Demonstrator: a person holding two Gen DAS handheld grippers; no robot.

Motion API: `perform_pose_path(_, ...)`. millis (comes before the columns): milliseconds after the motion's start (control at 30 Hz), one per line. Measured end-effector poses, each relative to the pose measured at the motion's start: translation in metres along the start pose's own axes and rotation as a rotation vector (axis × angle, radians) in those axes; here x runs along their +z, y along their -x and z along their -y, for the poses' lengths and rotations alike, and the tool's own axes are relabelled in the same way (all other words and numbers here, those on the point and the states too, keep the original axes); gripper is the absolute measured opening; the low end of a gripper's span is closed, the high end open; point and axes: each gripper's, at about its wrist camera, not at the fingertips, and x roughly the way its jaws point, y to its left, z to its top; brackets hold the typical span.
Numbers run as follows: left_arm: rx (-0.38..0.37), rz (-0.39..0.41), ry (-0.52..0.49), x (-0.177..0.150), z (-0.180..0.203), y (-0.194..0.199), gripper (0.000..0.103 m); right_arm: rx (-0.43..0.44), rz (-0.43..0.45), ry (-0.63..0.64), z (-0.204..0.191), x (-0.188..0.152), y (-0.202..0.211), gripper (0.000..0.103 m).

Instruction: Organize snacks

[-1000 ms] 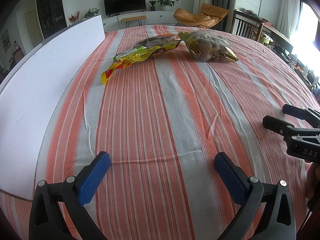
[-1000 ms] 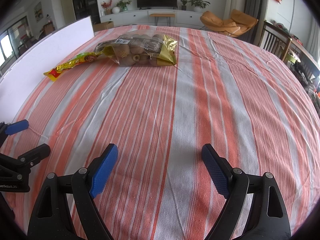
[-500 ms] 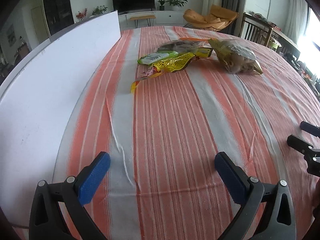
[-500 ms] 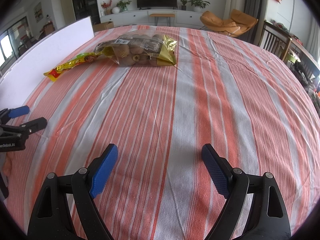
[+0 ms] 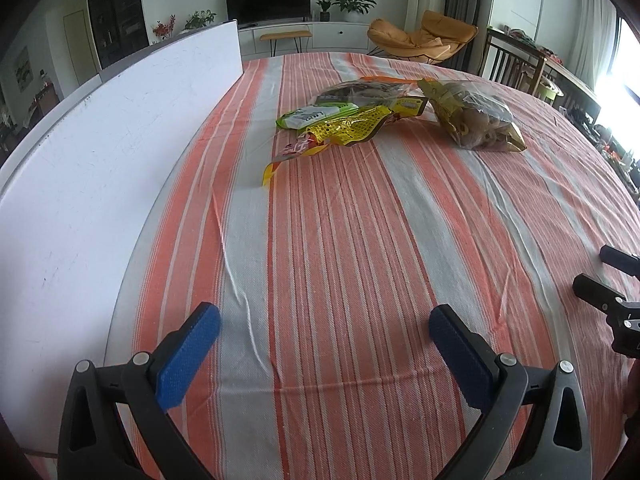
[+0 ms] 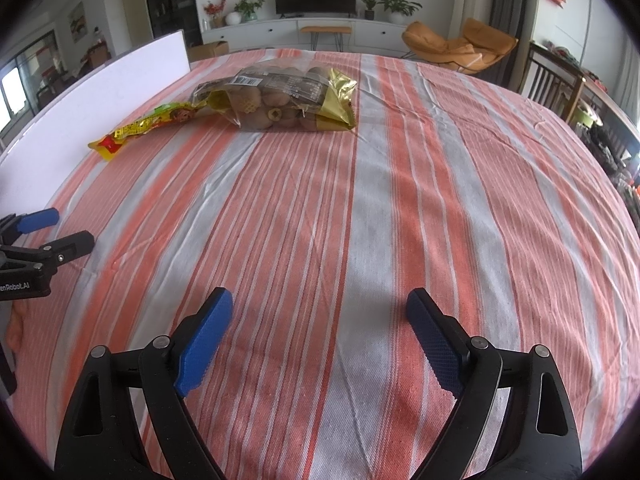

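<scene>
Now both the left gripper [image 5: 324, 330] and right gripper [image 6: 318, 320] hang empty, fingers wide apart. Reach slowly for the crinkly yellow snack packet [image 5: 344, 130] and pinch its flat edge

You can read one marking only — "enRobot.AI", cut off at the frame edge, on the left gripper [image 6: 60, 232] body.
</scene>
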Motion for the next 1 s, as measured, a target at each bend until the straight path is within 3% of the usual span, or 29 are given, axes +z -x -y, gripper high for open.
perform_pose_path(367,0.000,0.000,0.000,0.000,0.000,0.000,0.103,0.000,0.000,0.000,0.000,0.000,0.000,0.091)
perform_pose_path(500,0.000,0.000,0.000,0.000,0.000,0.000,0.103,0.058,-0.060,0.039,0.003,0.014,-0.005,0.090)
perform_pose_path(633,0.001,0.000,0.001,0.000,0.000,0.000,0.103,0.157,-0.003,-0.118,0.031,0.054,-0.005,0.090)
perform_pose_path(767,0.001,0.000,0.001,0.000,0.000,0.000,0.103,0.195,0.058,-0.214,0.045,0.128,-0.017,0.090)
perform_pose_path(867,0.001,0.000,0.002,0.000,0.000,0.000,0.103,0.282,0.008,-0.181,0.036,0.178,-0.035,0.090)
perform_pose_path(933,0.001,0.000,0.002,0.000,-0.001,0.000,0.103,0.307,-0.082,-0.317,0.037,0.203,-0.056,0.090)
perform_pose_path(1000,0.001,-0.001,0.002,0.000,-0.001,0.000,0.103,0.305,-0.088,-0.506,0.040,0.211,-0.064,0.091)
